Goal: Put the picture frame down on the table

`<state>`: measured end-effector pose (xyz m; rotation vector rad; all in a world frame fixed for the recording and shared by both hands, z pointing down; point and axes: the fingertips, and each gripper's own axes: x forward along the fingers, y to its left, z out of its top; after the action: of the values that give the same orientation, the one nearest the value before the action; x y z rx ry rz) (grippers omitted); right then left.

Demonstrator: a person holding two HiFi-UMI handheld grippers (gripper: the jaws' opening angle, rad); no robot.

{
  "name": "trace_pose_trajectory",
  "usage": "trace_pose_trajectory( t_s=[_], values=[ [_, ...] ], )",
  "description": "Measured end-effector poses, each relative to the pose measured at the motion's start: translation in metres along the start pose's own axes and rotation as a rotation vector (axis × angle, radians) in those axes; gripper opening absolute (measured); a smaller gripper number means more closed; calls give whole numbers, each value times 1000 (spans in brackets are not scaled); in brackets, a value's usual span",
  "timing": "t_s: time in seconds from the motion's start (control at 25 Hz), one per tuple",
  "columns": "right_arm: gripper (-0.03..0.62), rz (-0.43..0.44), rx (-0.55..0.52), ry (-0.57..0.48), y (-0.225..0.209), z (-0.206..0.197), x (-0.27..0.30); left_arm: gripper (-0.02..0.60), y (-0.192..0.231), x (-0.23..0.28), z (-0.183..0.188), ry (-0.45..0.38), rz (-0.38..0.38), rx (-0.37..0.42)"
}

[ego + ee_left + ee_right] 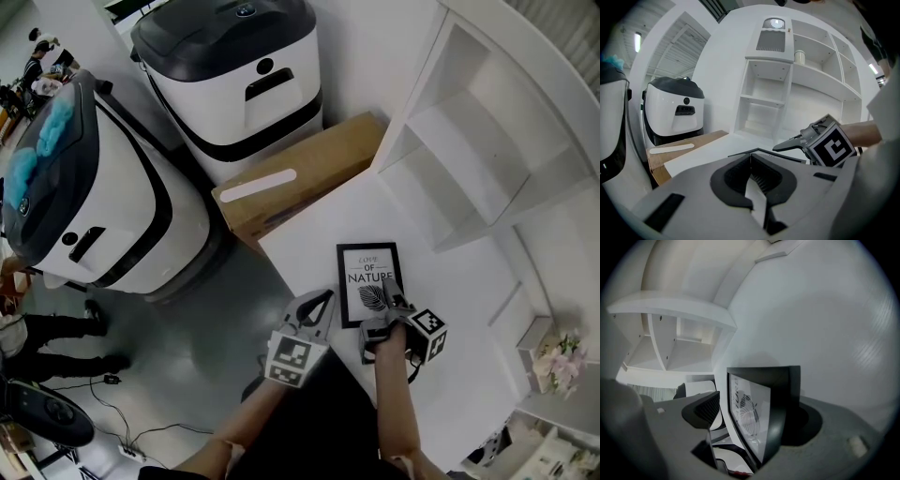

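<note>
Now the picture frame (369,283) lies mid-picture on the table (323,220), its lower edge between the right gripper's (392,305) parted jaws; the left gripper's (319,305) jaws meet, empty.

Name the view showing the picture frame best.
Head view: the picture frame shows nearly its whole front. The right gripper view has it steeply foreshortened between the jaws; the left gripper view catches only its thin edge.

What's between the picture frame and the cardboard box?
Nothing: in the head view, only bare white table lies between picture frame and cardboard box.
</note>
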<state>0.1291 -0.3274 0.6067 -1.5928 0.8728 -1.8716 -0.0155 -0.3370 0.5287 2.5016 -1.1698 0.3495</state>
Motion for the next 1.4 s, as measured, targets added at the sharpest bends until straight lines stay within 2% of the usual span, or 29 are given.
trace_pose_trajectory(
  t_s=[1.4],
  values=[
    [382, -32, 40, 14, -23, -5, -20, 12, -11, -9, 1, -18, -18, 12]
  ],
)
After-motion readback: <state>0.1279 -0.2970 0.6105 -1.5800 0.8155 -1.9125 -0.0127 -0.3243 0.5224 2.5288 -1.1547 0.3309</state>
